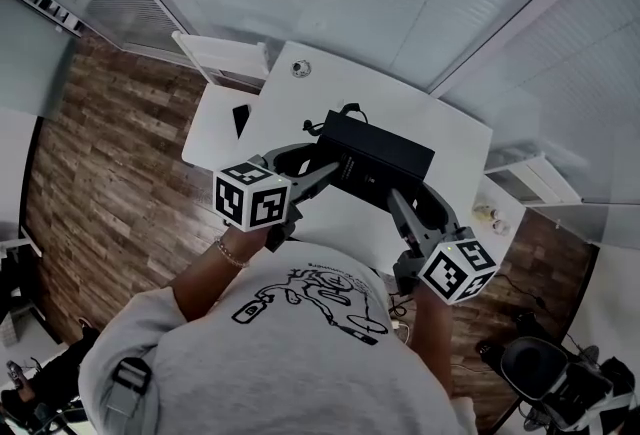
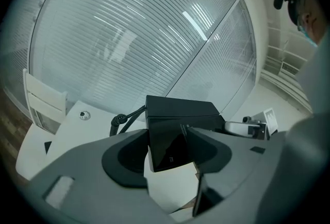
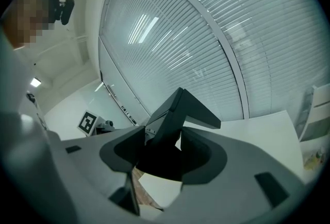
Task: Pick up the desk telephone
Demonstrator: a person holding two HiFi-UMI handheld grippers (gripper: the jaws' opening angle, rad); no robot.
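Both forearms reach forward, grippers angled inward toward each other. Left gripper (image 1: 325,168) (image 2: 167,140): fingers pinched on the desk telephone (image 1: 385,155) (image 2: 180,112) (image 3: 180,109) at its near corner. Right gripper (image 1: 392,195) (image 3: 157,148): fingers clamped on the opposite near edge. I see the phone tilted between them over the white worktop (image 1: 300,113). Its cord (image 2: 121,119) trails beyond the left fingers. Open worktop lies ahead, with a small round disc (image 1: 301,69) far beyond.

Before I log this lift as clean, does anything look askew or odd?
The black boxy desk telephone sits tilted, one corner pointing up in the right gripper view, clamped between left claw and right claw. Nothing spilled or damaged shows.
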